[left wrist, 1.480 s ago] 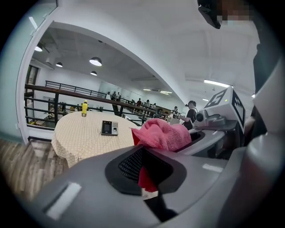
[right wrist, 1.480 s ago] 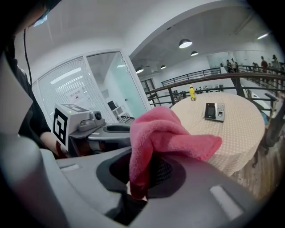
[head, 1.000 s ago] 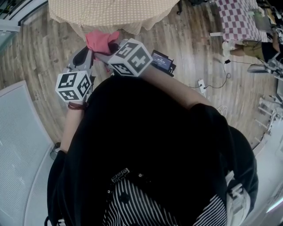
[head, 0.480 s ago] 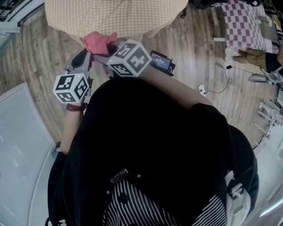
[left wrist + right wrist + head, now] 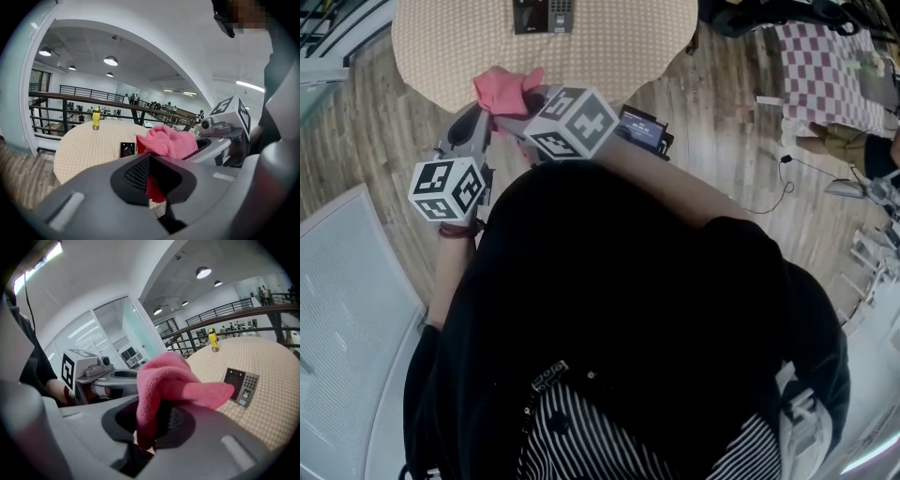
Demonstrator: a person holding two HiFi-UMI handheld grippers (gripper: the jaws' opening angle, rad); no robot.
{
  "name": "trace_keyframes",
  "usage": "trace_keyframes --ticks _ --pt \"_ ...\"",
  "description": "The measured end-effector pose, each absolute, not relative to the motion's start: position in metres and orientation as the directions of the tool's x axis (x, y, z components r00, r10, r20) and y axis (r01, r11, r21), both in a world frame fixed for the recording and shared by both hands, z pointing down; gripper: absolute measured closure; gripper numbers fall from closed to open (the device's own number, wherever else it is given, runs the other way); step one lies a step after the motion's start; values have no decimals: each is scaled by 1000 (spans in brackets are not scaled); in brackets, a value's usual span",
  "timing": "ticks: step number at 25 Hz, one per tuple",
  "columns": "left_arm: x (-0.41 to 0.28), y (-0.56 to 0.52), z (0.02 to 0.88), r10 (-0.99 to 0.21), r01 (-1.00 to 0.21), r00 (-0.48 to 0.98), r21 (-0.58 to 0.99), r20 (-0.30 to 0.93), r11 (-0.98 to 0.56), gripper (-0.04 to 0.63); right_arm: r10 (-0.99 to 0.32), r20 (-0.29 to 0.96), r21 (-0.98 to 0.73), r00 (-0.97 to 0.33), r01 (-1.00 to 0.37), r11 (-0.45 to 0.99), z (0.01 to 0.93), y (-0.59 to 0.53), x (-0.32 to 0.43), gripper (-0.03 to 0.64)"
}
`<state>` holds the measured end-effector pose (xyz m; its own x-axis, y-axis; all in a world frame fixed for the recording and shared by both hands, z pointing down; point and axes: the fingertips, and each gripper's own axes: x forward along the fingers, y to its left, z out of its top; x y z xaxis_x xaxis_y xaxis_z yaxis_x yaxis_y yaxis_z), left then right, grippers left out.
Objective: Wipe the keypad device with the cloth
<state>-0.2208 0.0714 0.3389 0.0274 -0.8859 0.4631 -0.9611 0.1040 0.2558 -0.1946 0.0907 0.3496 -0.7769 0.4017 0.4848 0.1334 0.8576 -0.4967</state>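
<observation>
The keypad device lies flat on the round beige table, at the top edge of the head view; it also shows ahead of the jaws as a dark keypad device. A pink cloth is bunched over the table's near edge. My right gripper is shut on the cloth. My left gripper meets the same cloth from the left, and a red fold sits pinched in its shut jaws. Both grippers hover in the air, short of the device.
A yellow bottle stands at the table's far side. A dark box with a screen sits on the wooden floor by the table. A power strip with cable lies to the right. A checkered table stands far right.
The table has slid down into the head view, and the keypad device now shows at the top. Both grippers keep the cloth and have barely shifted.
</observation>
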Motion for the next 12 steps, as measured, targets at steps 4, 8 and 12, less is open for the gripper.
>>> trace_keyframes --ticks 4,8,12 --pt "-221 32 340 -878 -964 19 242 478 111 591 405 471 -518 -784 126 846 352 51 -196 554" --pt "-216 12 350 -862 -967 7 224 508 124 591 425 462 -555 -778 120 823 362 31 -191 554" --pt "-212 0 353 -845 -969 13 215 534 121 591 443 451 -582 -775 121 804 364 20 -188 554"
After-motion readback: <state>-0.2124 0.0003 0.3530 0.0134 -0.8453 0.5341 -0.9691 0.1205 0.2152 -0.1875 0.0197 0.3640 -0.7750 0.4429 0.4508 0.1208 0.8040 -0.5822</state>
